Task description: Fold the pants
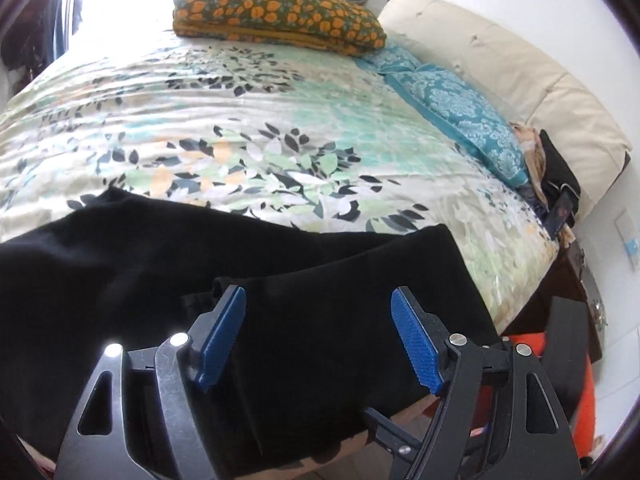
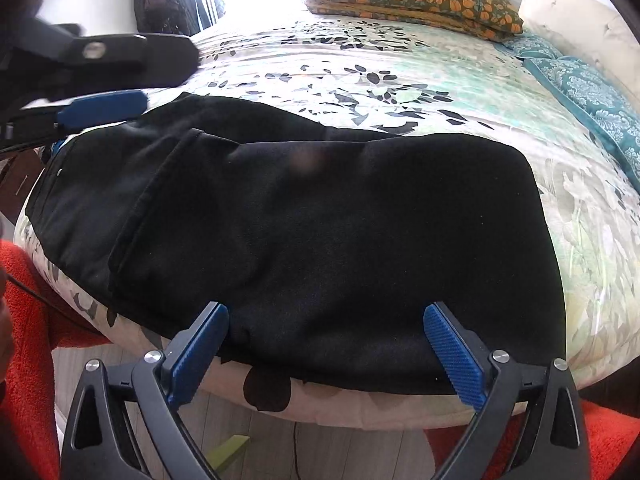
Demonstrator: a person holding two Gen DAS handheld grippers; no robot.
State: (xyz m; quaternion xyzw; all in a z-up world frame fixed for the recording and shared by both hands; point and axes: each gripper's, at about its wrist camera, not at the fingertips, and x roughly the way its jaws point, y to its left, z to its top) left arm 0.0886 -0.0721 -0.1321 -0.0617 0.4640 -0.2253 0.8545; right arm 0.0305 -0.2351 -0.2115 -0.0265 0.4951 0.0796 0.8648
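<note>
Black pants point(image 2: 340, 220) lie folded over on the near edge of the bed, with one layer's hem showing at the left. My right gripper point(image 2: 326, 308) stands open at the pants' near edge; the cloth lies between its blue pads point(image 2: 456, 360) and neither pad presses on it. In the left wrist view the pants point(image 1: 120, 264) fill the lower left. My left gripper point(image 1: 318, 294) hangs open over them, its pads apart from the cloth. In the right wrist view the left gripper point(image 2: 168, 80) shows at the upper left, above the pants' far left corner.
The bed has a floral bedspread point(image 1: 248, 120). A folded orange-flowered blanket point(image 1: 280, 12) and a teal pillow point(image 1: 460, 112) lie by the cream headboard point(image 1: 520, 64). Dark clothes point(image 1: 556, 176) are heaped at the bed's right corner. Red fabric point(image 2: 28, 320) lies by the wooden floor point(image 2: 320, 452).
</note>
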